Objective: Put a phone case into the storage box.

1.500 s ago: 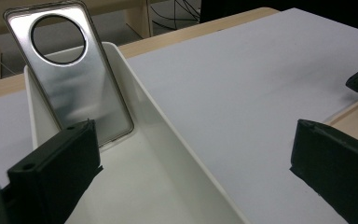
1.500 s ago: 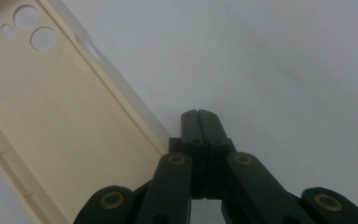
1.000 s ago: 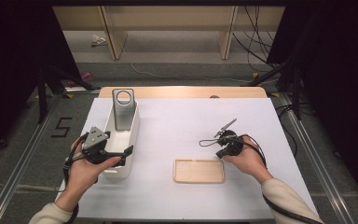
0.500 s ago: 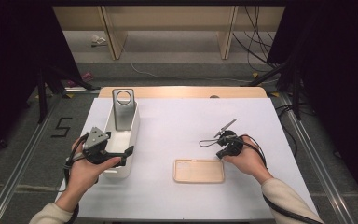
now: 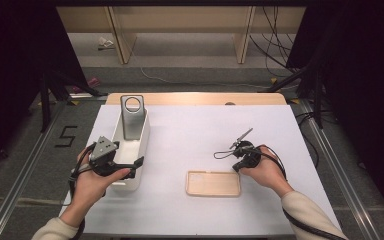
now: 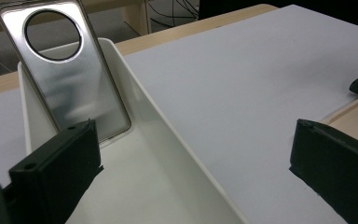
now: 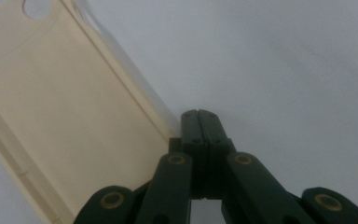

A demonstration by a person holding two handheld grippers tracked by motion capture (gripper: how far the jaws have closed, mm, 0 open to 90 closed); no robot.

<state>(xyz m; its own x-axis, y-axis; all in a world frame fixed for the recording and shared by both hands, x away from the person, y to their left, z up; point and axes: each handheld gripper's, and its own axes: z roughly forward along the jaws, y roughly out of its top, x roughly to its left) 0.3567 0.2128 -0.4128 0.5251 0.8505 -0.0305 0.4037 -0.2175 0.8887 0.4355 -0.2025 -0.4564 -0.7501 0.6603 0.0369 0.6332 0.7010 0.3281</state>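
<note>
While our left gripper (image 5: 130, 167) hangs at the near end of the white tray (image 5: 141, 142), its jaws stand wide apart — one over the tray's inside, the other out over the white table cover (image 5: 195, 135) — and they clasp nothing. Leaning upright against the far end of that tray we see the silver phone back plate (image 5: 131, 117), its round camera hole at the top; the left gripper view shows it just beyond our nearer jaw, not touching it. Our right gripper (image 7: 199, 115) has its jaws pressed flat together with nothing between them, the tips resting just beside the right-hand edge of the beige phone case (image 5: 213, 183). That case lies flat and open side up on the cover, near the front of the table, well apart from the tray and between our two hands.
</note>
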